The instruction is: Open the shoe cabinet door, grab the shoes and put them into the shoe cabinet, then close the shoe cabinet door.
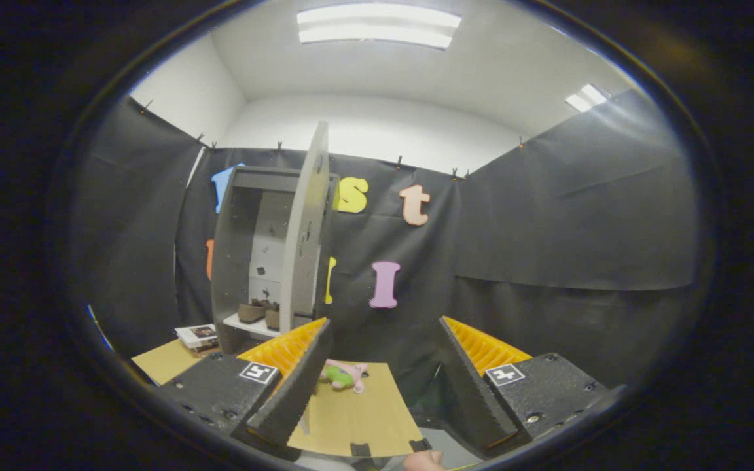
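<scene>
cabinet (266, 261) door (305, 229) ajar, shoes (260, 311) half-hidden; gripper (380, 366) empty, spread.

You are working in a staged recording booth inside a plain white-walled room, not a lived-in home. Black cloth sheets (547, 216) clipped along their top edge form the walls from nine to three o'clock. Above them, the white ceiling carries a rectangular fluorescent light panel (379, 25) at twelve o'clock and a second one (586, 97) at two. A tall grey shoe cabinet (246, 255) stands as a prop at eleven o'clock beside a light wooden tabletop (357, 418).
</scene>
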The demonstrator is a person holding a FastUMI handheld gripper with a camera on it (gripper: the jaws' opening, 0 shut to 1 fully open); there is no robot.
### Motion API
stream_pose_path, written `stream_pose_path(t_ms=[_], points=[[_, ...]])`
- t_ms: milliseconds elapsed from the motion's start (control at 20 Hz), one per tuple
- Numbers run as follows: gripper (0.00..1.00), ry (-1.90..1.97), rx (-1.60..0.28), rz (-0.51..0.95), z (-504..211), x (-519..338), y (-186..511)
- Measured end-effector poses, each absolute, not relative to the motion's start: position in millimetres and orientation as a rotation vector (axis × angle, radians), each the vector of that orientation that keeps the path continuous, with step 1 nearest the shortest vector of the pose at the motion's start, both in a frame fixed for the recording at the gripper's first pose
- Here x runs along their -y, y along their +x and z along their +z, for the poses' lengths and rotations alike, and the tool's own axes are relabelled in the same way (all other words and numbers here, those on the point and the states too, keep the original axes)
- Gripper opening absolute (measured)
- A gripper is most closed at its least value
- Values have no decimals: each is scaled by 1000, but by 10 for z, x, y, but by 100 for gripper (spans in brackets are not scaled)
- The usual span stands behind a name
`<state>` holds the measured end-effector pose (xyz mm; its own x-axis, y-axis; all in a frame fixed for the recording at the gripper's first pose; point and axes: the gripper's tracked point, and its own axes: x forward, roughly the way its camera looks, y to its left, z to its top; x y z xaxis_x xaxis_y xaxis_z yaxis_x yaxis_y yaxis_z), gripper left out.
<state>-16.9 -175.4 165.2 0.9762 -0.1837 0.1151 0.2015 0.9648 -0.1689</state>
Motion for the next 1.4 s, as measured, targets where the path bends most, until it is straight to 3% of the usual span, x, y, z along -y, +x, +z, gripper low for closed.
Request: stream_pose_path(t_ms=[500, 900, 1400], points=[[100, -233, 96, -279, 1484, 2569, 712], [100, -121, 31, -203, 1234, 2360, 1486], [100, -3, -31, -78, 906, 1901, 1929]])
